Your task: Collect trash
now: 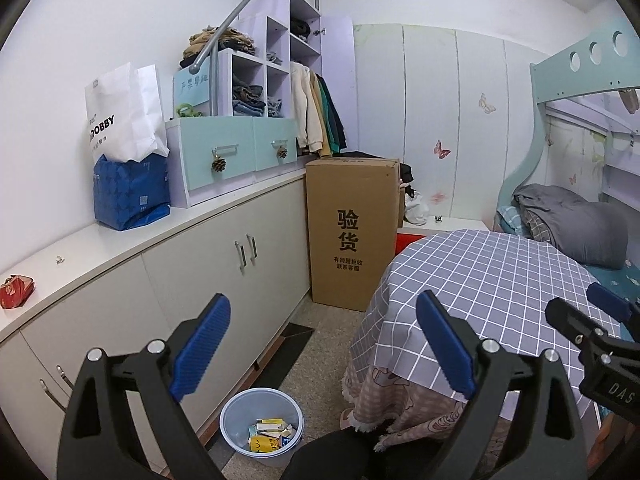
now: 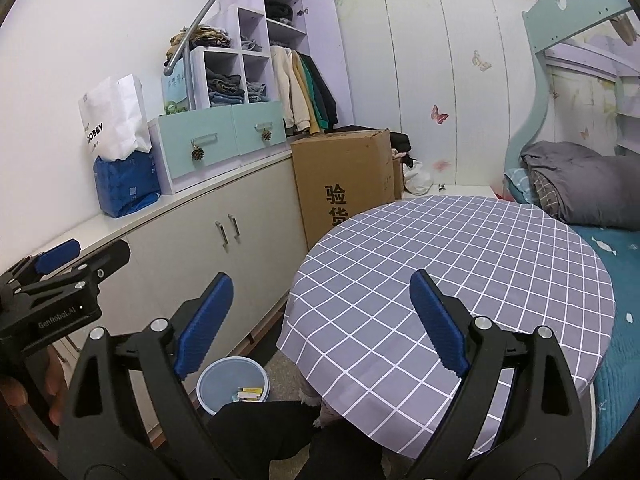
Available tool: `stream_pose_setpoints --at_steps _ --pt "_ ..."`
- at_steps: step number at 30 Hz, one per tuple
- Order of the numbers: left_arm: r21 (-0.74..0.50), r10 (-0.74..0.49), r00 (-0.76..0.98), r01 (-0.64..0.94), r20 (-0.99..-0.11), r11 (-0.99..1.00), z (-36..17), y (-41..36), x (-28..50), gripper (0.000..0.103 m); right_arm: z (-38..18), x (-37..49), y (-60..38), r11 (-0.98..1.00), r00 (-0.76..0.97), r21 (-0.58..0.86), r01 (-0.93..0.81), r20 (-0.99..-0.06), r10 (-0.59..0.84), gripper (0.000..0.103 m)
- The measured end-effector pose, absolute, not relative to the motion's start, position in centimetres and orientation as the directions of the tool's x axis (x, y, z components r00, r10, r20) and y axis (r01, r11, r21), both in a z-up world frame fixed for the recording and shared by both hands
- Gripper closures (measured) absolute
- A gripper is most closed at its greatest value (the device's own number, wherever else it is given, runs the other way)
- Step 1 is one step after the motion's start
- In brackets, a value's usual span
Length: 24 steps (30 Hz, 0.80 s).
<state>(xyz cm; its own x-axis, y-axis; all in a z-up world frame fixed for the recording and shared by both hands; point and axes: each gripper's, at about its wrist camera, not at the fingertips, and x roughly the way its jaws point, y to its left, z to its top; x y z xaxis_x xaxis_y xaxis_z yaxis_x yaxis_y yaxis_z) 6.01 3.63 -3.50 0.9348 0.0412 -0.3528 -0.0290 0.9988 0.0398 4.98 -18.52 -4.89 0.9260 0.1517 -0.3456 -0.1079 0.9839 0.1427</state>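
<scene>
My left tongs [image 1: 322, 346] and right tongs [image 2: 320, 324] gape empty above the desk [image 2: 460, 264]; bin [image 1: 262, 420] on the floor holds trash [image 1: 272, 434].

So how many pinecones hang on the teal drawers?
2: one pinecone on the left drawer's handle, the other pinecone on the right drawer's handle. None seems hidden.

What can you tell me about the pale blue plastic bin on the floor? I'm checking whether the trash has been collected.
The pale blue round plastic bin stands upright and open-topped on the speckled floor, between the white cabinet and the checked-cloth table. Inside lie several small yellow and white cartons and wrappers, covering only the bottom. Nothing grips or touches it; its near rim is partly hidden by a dark shape in front.
</scene>
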Motion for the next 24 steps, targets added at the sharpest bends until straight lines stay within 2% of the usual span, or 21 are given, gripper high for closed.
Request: stream_pose_setpoints --at_steps 24 --pt "0.053 0.047 0.927 -0.029 -0.372 0.998 -4.0 3.5 6.5 0.011 -6.0 5.8 -18.6 0.985 0.914 0.143 -0.100 -0.379 0.147 0.015"
